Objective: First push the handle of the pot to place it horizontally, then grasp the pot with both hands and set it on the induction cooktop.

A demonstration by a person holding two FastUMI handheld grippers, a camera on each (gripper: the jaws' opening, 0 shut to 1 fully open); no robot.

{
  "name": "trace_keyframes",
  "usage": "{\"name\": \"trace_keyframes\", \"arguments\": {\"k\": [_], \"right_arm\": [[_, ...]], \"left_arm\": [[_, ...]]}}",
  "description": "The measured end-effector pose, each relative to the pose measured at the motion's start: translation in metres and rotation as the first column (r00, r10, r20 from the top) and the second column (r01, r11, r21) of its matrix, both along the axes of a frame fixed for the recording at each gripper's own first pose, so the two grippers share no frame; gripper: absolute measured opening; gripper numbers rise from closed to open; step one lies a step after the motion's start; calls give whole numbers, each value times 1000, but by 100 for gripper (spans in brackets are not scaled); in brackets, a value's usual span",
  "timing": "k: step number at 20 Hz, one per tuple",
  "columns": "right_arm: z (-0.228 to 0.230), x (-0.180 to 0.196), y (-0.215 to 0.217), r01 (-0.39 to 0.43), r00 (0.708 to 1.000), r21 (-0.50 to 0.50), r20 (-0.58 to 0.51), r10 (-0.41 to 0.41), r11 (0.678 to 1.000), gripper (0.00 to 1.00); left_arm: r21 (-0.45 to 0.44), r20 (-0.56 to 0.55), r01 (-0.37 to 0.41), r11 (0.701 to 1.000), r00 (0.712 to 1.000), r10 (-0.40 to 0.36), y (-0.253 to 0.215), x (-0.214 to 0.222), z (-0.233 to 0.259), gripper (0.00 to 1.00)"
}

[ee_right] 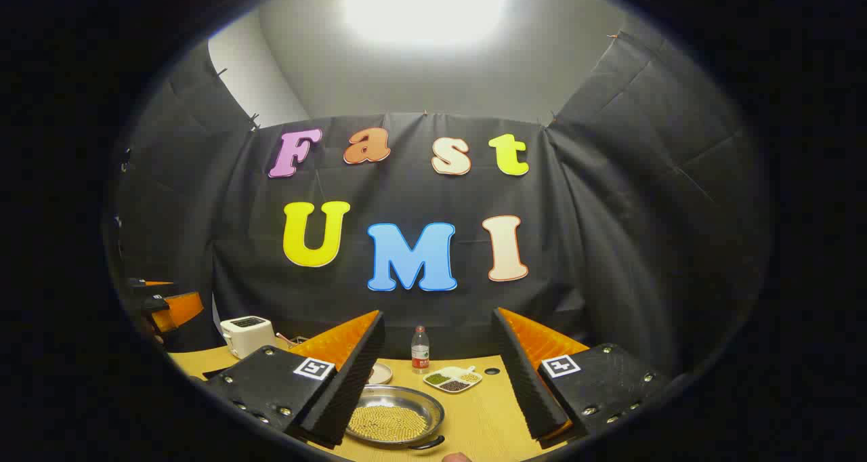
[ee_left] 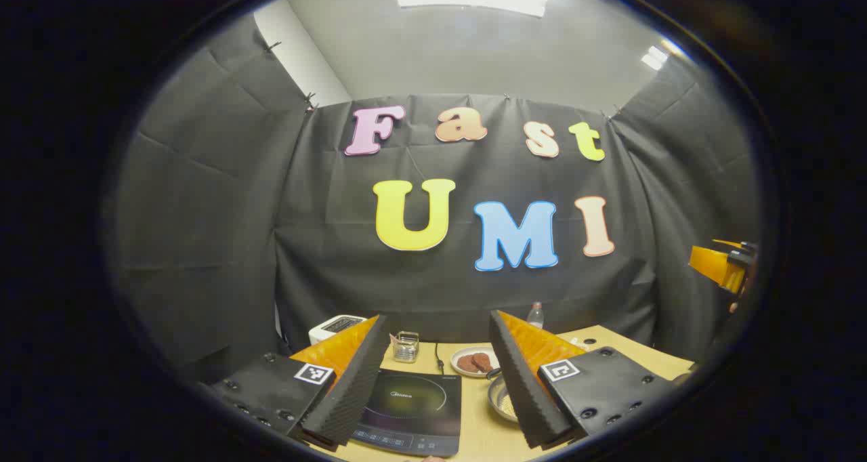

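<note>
Both hand-held grippers hang released above the table (ee_right: 474,421).
Left hand-held gripper (ee_left: 437,381) over the cooktop (ee_left: 413,411); right hand-held gripper (ee_right: 437,374) over the pot (ee_right: 394,418).

Left gripper (ee_left: 440,381) fingers (ee_left: 352,387): ribbed wedges, square marker tags, screws

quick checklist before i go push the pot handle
1. Left hand-held gripper open, nothing between its fingers: ok.
2. Right hand-held gripper open, nothing between its fingers: ok.
3. Pot on the table, in front of the right hand-held gripper: ok.
4. Pot handle found, at the pot's near rim: ok; already horizontal: cannot tell.
5. Cooktop top bare, ready for the pot: ok.
6. Pot holds small grains, so it should stay level: ok for now.
</note>
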State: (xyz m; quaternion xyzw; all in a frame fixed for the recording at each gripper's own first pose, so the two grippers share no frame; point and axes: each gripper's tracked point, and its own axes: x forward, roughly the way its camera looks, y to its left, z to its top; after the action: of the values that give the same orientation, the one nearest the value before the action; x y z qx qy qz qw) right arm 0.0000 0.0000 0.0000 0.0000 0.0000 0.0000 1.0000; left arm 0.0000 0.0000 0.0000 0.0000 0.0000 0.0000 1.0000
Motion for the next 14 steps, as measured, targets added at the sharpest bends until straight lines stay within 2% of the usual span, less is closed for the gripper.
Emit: {"name": "trace_keyframes", "arguments": {"k": [2,3,4,5,7,10,13,14], "right_arm": [[0,2,3,-7,1000,-4,-1,7,1000,95],[0,3,5,-11,1000,-5,-3,11,1000,95],[-1,5,8,-14,1000,-6,-8,14,1000,95],[-2,6,10,-18,1000,-6,-12,18,1000,95],[-5,8,16,-25,1000,-4,-18,25,1000,95],[-7,10,27,-31,999,-4,-23,31,999,95],[-12,11,37,-31,999,-2,-31,31,1000,96],[-13,10,41,-30,999,-1,-34,30,1000,96]], "left_arm": [[3,1,-1,1000,1000,1,2,3,-1,95],[5,4,-3,1000,1000,3,4,3,0,92],[6,5,-3,1000,1000,3,5,5,0,99],[7,4,-4,1000,1000,4,7,5,1,95],[10,3,-5,1000,1000,5,13,7,-1,99],[20,7,-7,1000,1000,7,24,7,-1,92],[42,11,-2,999,1000,2,36,7,-1,92],[46,11,1,999,1000,-1,39,8,-2,95]]}}
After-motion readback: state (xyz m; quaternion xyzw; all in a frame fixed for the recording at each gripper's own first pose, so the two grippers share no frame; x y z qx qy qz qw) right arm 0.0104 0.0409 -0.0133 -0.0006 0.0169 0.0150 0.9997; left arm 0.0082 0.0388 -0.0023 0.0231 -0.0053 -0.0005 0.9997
